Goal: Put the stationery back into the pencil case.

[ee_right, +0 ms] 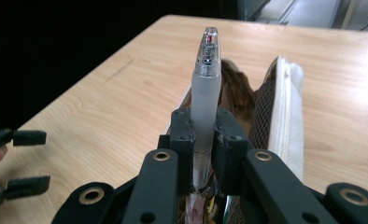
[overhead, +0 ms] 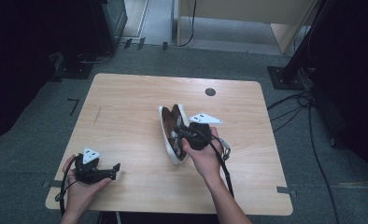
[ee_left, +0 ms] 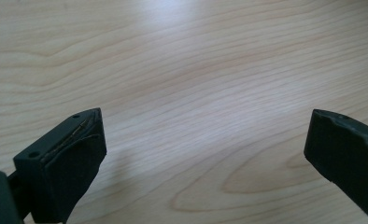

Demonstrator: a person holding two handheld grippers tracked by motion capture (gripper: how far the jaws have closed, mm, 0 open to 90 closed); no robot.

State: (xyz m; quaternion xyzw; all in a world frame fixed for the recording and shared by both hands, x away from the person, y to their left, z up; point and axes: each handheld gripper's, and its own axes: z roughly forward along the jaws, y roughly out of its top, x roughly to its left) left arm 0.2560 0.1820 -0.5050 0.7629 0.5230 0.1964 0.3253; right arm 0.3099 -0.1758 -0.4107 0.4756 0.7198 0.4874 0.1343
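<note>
Right gripper [ee_right: 204, 135] clamps a frosted pen [ee_right: 206, 93] upright over the open pencil case [overhead: 171, 133]; left gripper [overhead: 108, 171] rests low on table [overhead: 126, 102], jaws apart, holding nothing

frosted pen [ee_right: 206, 100] upright over open white pencil case [ee_right: 285, 112].

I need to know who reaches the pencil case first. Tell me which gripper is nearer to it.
Right. The right gripper is directly over the open pencil case, clamping a pen above it. The left gripper sits apart near the table's front left corner, jaws open.
</note>
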